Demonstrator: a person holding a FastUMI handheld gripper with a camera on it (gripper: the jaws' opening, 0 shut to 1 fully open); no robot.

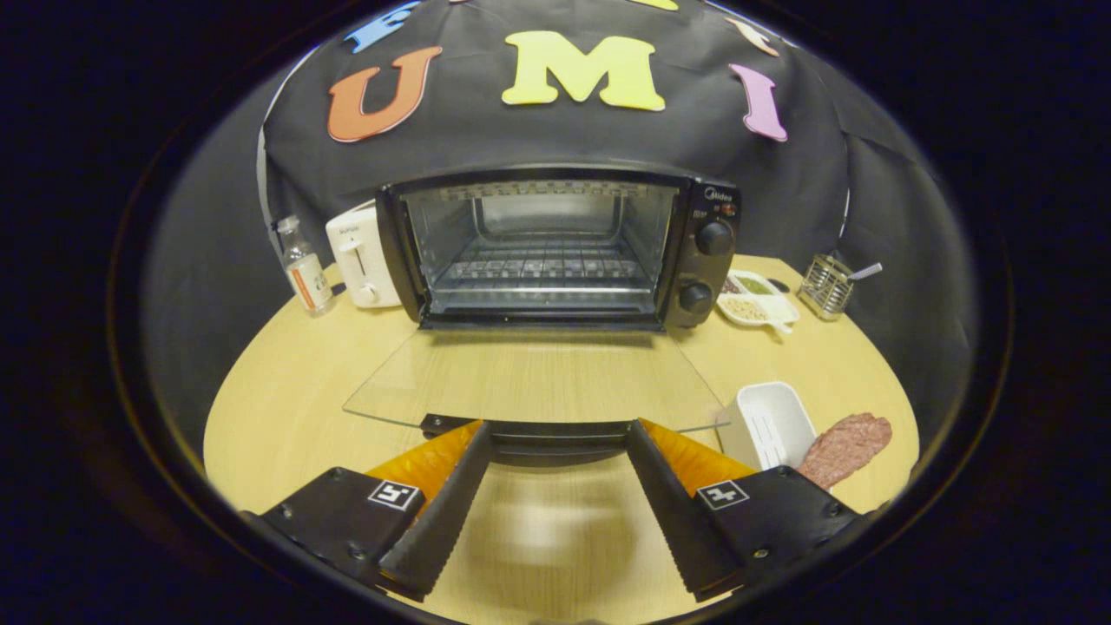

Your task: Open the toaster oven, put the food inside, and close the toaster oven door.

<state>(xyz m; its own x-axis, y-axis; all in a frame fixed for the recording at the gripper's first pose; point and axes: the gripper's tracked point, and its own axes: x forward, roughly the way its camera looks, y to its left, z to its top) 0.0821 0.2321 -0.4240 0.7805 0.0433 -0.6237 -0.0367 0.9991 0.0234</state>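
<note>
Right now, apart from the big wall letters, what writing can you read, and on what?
Oven: brand mark above the knobs, too small to read.
Bottle: label blurred.
Toaster: tiny print, unreadable.
Gripper: open, fingers either side of the door handle; square markers, no words.

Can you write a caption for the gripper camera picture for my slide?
Open gripper at the handle of the black toaster oven's lowered glass door, reddish-brown meat slab waiting beside it.
</note>
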